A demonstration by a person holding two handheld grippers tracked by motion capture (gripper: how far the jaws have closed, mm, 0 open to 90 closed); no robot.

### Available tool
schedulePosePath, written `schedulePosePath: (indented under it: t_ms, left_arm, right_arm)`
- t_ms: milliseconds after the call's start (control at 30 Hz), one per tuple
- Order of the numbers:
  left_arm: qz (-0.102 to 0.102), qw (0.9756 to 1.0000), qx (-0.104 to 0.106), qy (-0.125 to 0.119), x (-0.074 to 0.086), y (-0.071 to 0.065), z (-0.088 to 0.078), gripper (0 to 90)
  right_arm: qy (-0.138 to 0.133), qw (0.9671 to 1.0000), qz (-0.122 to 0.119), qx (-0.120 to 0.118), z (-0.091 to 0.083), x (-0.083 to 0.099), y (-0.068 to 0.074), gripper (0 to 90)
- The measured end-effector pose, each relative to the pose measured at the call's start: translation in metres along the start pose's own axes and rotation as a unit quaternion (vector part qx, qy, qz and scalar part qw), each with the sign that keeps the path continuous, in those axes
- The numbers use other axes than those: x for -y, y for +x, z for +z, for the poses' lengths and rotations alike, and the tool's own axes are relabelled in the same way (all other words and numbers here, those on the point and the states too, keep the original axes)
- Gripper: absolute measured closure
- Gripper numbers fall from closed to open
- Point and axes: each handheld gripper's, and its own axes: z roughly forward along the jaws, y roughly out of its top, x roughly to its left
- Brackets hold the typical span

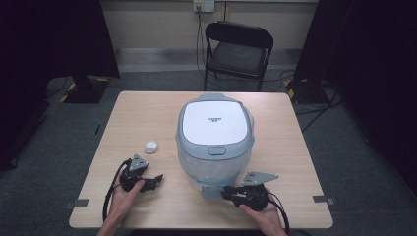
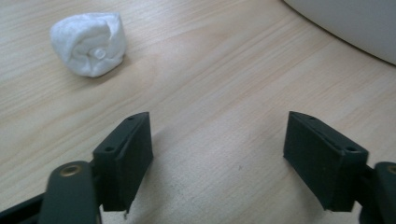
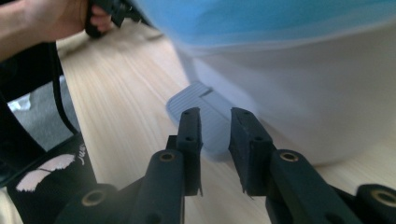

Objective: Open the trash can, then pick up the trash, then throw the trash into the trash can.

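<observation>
A white and pale blue rice cooker stands with its lid down at the table's middle. It has a grey tab sticking out at the foot of its near side. My right gripper lies on the table pointing left at that tab. Its jaws are open by only a narrow gap, with nothing between them and the tab just beyond their tips. My left gripper rests near the front left, wide open and holding nothing. A crumpled white ball lies ahead of it, to the cooker's left.
The wooden table has bare room at its left and back. A black folding chair stands behind the far edge. Cables trail from both grippers toward the near edge.
</observation>
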Motion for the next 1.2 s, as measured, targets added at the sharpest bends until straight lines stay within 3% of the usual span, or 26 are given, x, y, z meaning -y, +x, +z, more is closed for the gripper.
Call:
schedulePosePath:
  t_ms: [200,700,1000,1133,1200]
  left_arm:
    - [0.0,1.0,0.001,0.004,0.0,0.0,0.0,19.8]
    - [0.001,1.0,0.0,0.005,0.0,0.0,0.0,19.7]
    - [-0.001,1.0,0.0,0.003,0.0,0.0,0.0,20.4]
    - [-0.011,0.9999,0.007,0.005,0.001,0.002,-0.003,22.0]
    - [-0.021,0.9997,0.006,-0.011,0.0,0.005,-0.009,22.2]
  right_arm:
    - [0.016,0.9995,-0.022,0.016,0.025,-0.009,0.005,80.8]
    - [0.01,0.9971,-0.063,0.041,0.029,-0.002,0.008,88.4]
    - [0.012,0.9972,-0.065,0.036,0.029,-0.003,0.006,88.7]
    - [0.013,0.9979,-0.058,0.027,0.029,-0.002,0.004,89.0]
    - [0.01,0.9979,-0.059,0.028,0.03,-0.001,0.003,89.1]
